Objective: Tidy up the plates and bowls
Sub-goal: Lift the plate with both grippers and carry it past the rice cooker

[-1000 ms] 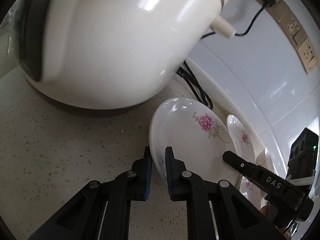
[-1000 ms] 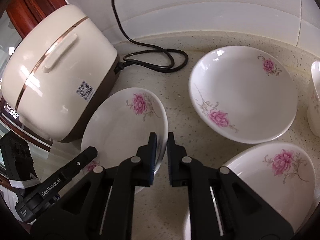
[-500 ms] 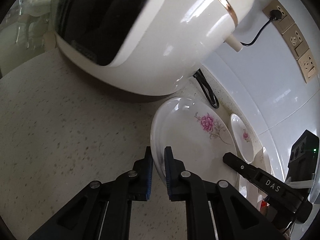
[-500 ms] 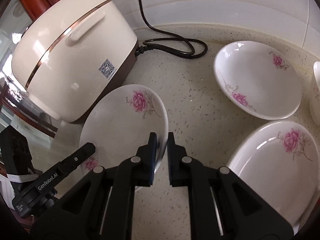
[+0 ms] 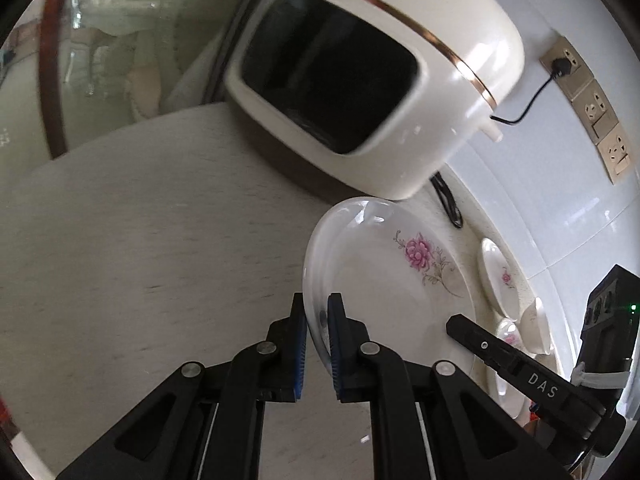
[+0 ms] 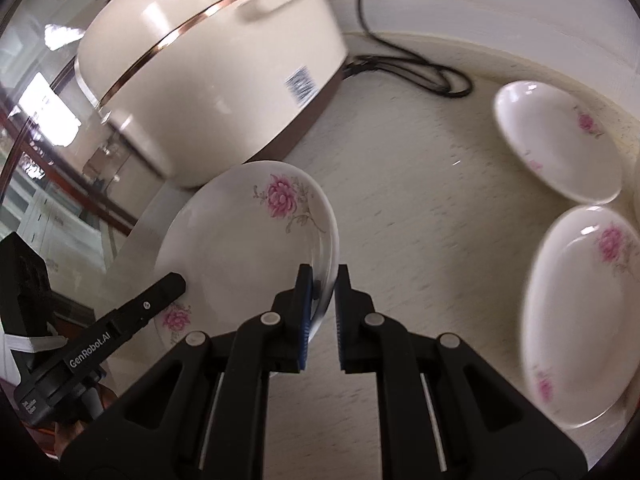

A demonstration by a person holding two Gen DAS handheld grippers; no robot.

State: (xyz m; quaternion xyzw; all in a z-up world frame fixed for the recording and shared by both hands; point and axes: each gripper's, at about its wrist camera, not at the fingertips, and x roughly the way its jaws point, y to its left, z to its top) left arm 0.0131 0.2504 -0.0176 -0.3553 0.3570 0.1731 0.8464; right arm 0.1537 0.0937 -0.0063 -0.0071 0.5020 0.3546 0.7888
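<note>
Speckled pale stone counter (image 6: 420, 208) runs to a white tiled wall (image 5: 540, 184), with a cream rice cooker (image 6: 208, 68) ahead of both tongs and its black cord (image 6: 416, 68) coiled by the wall. Each pair of tongs grips the same flowered plate (image 5: 396, 280) by opposite rims: the left tongs (image 5: 317, 320) are narrowed on the rim nearest them, blue pads on either face of it, and the right tongs (image 6: 323, 284) pinch the far rim the same way. Between them the plate tilts above the counter, its pink flower toward the cooker. To the right of the right tongs lie two more plates, one near (image 6: 580, 312), one farther by the wall (image 6: 556, 140). Wall sockets (image 5: 592, 112) sit high on the tiles, one with the cord plugged in.
</note>
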